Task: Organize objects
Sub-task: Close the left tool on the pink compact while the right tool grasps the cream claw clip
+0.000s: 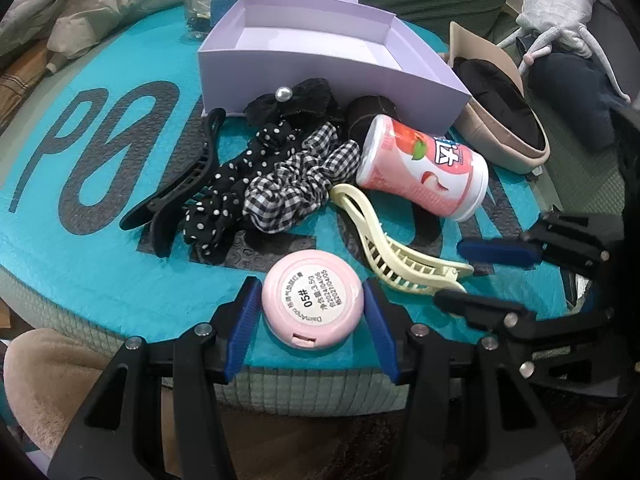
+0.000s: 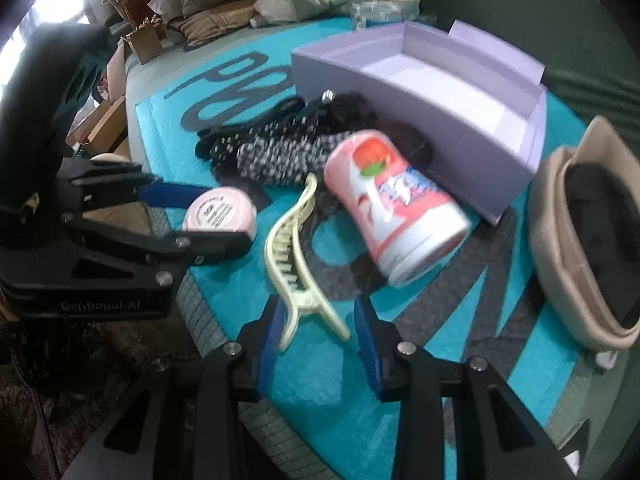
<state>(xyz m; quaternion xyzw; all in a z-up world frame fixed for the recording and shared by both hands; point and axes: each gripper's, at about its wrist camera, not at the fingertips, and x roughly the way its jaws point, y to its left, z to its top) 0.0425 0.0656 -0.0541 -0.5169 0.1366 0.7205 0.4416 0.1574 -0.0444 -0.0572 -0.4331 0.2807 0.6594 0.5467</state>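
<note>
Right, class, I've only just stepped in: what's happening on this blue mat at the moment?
A person holding two grippers is tidying hair accessories and small containers. The left gripper is open around a round pink compact; the right gripper is open around the handle end of a cream hair claw. The lilac box behind looks empty, while scrunchies, a black claw clip and a pink tub on its side lie on the mat.

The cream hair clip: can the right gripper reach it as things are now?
Probably yes. The right gripper is open, with the cream clip's handle end already between its fingers and nothing lying over that end. The pink bottle lies beside it, apart.
</note>
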